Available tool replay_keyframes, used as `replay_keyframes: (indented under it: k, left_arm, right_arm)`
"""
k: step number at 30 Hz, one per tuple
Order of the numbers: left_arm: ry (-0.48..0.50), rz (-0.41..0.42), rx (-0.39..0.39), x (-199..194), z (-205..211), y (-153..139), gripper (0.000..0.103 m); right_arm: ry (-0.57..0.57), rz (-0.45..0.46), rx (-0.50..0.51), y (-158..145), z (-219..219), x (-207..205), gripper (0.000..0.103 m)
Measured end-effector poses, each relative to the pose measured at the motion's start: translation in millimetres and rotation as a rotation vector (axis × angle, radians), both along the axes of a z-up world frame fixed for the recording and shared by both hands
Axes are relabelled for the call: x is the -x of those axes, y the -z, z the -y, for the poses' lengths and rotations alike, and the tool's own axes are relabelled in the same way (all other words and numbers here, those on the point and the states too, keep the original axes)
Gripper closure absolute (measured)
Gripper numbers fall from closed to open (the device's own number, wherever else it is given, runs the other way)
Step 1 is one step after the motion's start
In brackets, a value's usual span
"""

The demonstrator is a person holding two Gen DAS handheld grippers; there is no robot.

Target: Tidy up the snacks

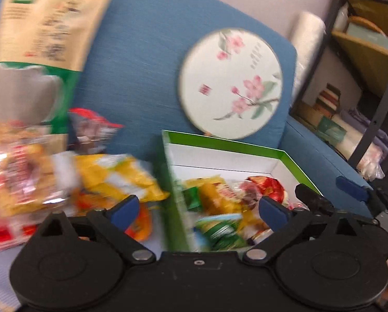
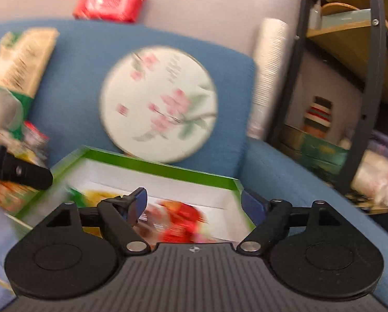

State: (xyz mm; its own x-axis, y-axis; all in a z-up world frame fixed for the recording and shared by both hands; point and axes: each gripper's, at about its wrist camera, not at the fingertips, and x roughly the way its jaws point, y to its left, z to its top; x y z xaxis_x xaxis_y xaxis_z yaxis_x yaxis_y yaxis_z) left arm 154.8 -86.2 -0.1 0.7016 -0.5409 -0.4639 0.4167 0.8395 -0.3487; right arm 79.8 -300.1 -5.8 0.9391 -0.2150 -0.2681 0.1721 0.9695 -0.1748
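A green-rimmed white box (image 1: pixel 220 144) lies on the blue sofa and holds several snack packets, among them a red one (image 1: pixel 268 186) and a green one (image 1: pixel 220 231). Loose snacks lie left of it: a yellow packet (image 1: pixel 121 179) and a red and orange heap (image 1: pixel 17 182). My left gripper (image 1: pixel 200 212) is open and empty, above the box's left wall. My right gripper (image 2: pixel 194 202) is open and empty, above the box (image 2: pixel 154 167), with the red packet (image 2: pixel 186 218) between its fingers' line of sight. Both views are blurred.
A round floral fan (image 1: pixel 231 83) leans on the blue sofa back (image 1: pixel 141 59). A tall beige and green bag (image 1: pixel 37 41) stands at the left. A dark shelf unit (image 2: pixel 370 91) stands to the right. The left gripper's body (image 2: pixel 17 173) shows at the right wrist view's left edge.
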Motion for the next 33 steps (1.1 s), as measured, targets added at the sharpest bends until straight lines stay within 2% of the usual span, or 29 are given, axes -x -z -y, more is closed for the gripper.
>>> replay_keyframes:
  k: [4,8,13,16,19,23,27,28,29,30,33]
  left_arm:
    - [-0.08,-0.029,0.012,21.3,-46.3,4.1,0.0]
    - [-0.186,-0.054,-0.042,28.1,-88.5,11.6,0.0]
    - [-0.346,-0.087,-0.024,3.8,-135.6,7.7,0.0]
    - [-0.391,-0.117,0.019,-17.8,-150.0,3.3,0.0]
    - [-0.379,-0.11,0.029,-43.1,-147.6,-2.8,0.0]
    - [-0.387,-0.091,-0.021,-71.1,-133.6,-1.3,0.0]
    - [-0.384,-0.14,-0.022,-86.8,-126.4,9.4,0.0]
    - [-0.362,-0.163,-0.026,-86.9,-124.7,13.0,0.02]
    - [-0.335,-0.189,-0.04,-86.0,-122.8,16.5,0.045]
    - [-0.313,-0.205,-0.057,-81.9,-121.1,19.6,0.058]
    - [-0.232,-0.223,-0.069,-53.2,-116.5,23.1,0.059]
  right_arm:
    - [-0.159,-0.031,-0.186,0.3,-18.0,5.2,0.0]
    - [-0.315,-0.085,-0.307,6.8,-44.7,12.9,0.0]
    - [-0.414,-0.143,-0.283,17.1,-77.1,16.9,0.0]
    - [-0.437,-0.149,-0.245,19.3,-84.9,17.0,0.0]
    - [-0.439,-0.151,-0.237,20.3,-87.1,17.3,0.0]
    - [-0.423,-0.146,-0.252,24.4,-83.7,14.6,0.0]
    - [-0.42,-0.161,-0.266,28.0,-81.8,9.4,0.0]
    - [-0.425,-0.153,-0.271,27.3,-82.1,10.0,0.0]
    - [-0.432,-0.144,-0.274,25.7,-82.4,10.9,0.0]
    - [-0.44,-0.137,-0.275,24.5,-83.1,12.1,0.0]
    - [-0.469,-0.128,-0.276,21.7,-86.3,15.2,0.0]
